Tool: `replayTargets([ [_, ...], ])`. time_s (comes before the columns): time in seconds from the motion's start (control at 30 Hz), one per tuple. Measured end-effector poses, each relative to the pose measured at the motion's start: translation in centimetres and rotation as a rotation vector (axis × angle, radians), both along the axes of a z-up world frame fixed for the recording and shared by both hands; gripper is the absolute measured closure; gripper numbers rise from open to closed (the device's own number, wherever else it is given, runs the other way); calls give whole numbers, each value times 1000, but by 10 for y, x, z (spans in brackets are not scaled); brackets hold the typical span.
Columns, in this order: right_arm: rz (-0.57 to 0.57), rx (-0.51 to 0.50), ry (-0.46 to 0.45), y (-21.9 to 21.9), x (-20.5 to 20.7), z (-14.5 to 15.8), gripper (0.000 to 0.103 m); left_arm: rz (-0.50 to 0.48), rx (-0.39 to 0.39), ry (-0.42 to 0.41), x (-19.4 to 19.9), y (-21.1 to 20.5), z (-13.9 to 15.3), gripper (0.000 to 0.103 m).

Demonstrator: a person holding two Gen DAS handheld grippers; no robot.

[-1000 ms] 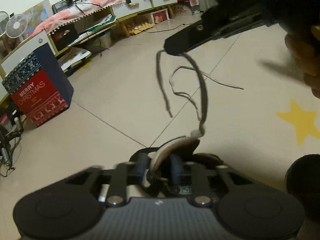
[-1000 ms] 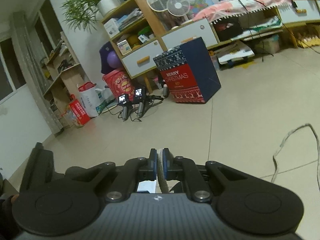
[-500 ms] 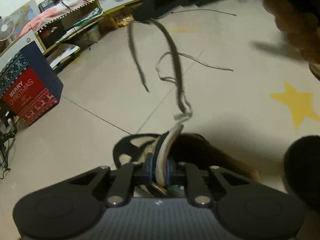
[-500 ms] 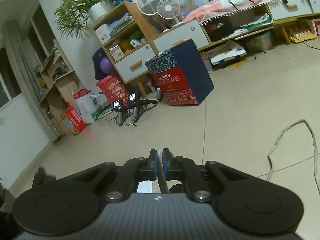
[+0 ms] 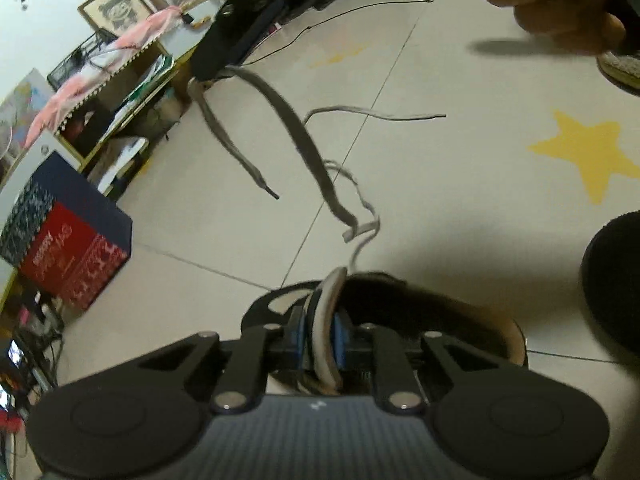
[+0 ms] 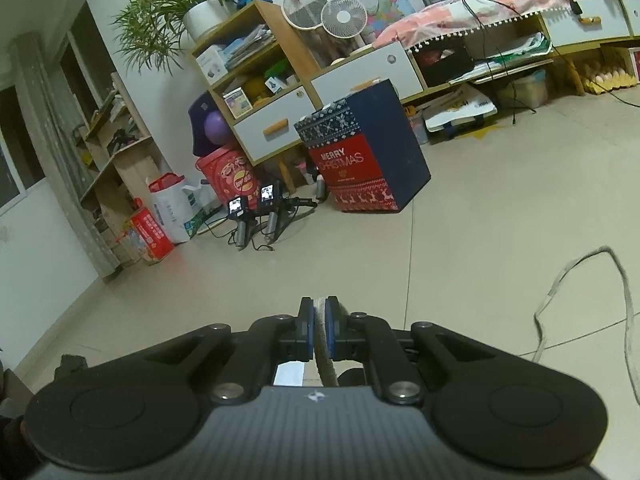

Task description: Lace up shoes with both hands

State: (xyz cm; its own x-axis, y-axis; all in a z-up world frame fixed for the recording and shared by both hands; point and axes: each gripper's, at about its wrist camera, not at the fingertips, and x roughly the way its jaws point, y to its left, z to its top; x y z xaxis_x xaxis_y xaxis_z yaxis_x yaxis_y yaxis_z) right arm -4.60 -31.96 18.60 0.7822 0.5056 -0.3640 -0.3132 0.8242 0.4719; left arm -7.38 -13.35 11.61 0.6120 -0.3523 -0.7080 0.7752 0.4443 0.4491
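A dark shoe (image 5: 404,300) lies on the tiled floor just below my left gripper (image 5: 322,322). The blue pads press on a broad beige strip (image 5: 326,312) at the shoe's mouth, apparently its tongue, while the jaws are opening slightly. A grey lace (image 5: 304,140) rises from the shoe to my right gripper (image 5: 206,66) at the upper left, and its dark-tipped end (image 5: 272,194) hangs free. In the right wrist view, my right gripper (image 6: 319,314) is shut on that grey lace (image 6: 320,344). A hand (image 5: 560,8) shows at the top right.
A second loose lace (image 5: 376,114) (image 6: 560,280) lies on the floor. A Christmas box (image 6: 360,160) (image 5: 68,248) stands before low shelves (image 6: 360,76). A yellow star (image 5: 592,156) marks the floor, and a dark round object (image 5: 612,288) sits at the right edge.
My left gripper has closed around the beige strip, sunk toward the shoe and rolled. The shoe looks larger and the right gripper higher in its view. The right wrist view barely changed.
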Motion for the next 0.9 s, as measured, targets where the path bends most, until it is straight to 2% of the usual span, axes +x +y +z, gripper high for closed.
replayTargets([
  [0.07, 0, -5, -5, -2, 0, 2, 94, -5, 2, 9, 3, -2, -3, 87],
  [0.2, 12, -6, -22, -3, 2, 8, 94, -33, 23, 82, 5, 0, -14, 87],
  [0.37, 44, -9, -24, 1, 7, 8, 94, -72, 39, 115, 0, 3, -15, 85],
  [0.43, 69, -18, -27, 5, 6, 9, 94, -76, 7, 158, 3, 8, -8, 83],
  [0.5, 102, -31, -34, 8, 5, 10, 94, -92, -81, 236, 5, 19, 7, 82],
  [0.57, 141, -48, -33, 9, 5, 10, 94, -87, -163, 262, 5, 34, 24, 78],
  [0.6, 161, -58, -30, 10, 5, 9, 94, -57, -172, 240, 5, 38, 28, 72],
  [0.73, 238, -84, -11, 13, 6, 8, 94, 140, -167, 81, 24, 37, 39, 73],
  [0.83, 266, -55, -8, 15, 4, 8, 94, 137, -175, -5, 24, 23, 43, 73],
  [0.9, 270, -23, 3, 14, 5, 9, 94, 114, -197, -31, 21, 11, 42, 72],
])
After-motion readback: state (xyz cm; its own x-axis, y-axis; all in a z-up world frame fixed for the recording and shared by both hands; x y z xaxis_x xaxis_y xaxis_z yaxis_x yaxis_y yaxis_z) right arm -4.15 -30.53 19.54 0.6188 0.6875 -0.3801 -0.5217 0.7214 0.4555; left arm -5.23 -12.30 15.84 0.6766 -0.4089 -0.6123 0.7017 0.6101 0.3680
